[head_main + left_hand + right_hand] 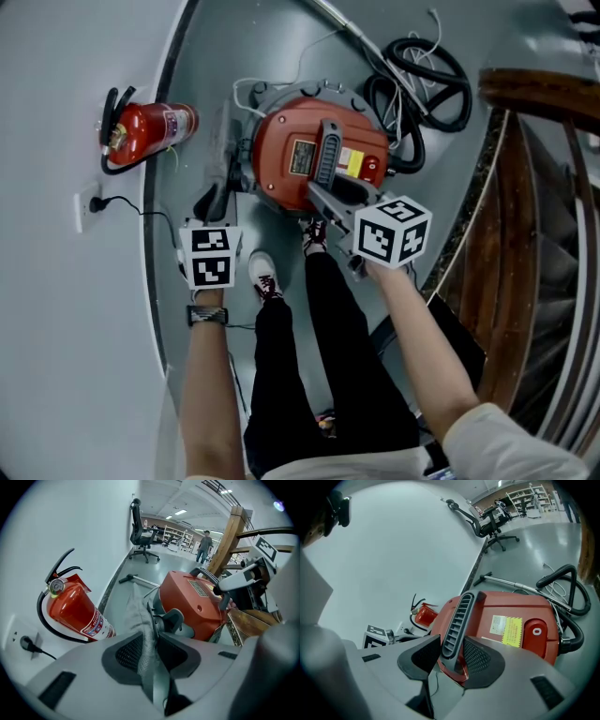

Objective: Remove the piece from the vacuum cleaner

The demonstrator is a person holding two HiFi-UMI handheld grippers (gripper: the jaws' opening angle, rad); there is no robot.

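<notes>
Down on the floor [216,56], the red vacuum cleaner [286,141] is gripped from both sides.
Far left, a fire extinguisher [150,127] lies; next, the left gripper [149,644] has its jaws pinched partway shut on a grey fabric piece [139,613] trailing from the cleaner's side. Right of that, the right gripper's [451,643] wider-set jaws clamp the black ribbed handle [457,620] on top.

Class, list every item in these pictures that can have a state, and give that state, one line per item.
Vacuum cleaner: resting on the floor.
Hose: coiled, joined to the vacuum cleaner.
Left hand-held gripper: shut on the grey fabric piece.
Right hand-held gripper: shut on the handle.
Plug: in the wall socket.
Fire extinguisher: untouched, beside the wall.
</notes>
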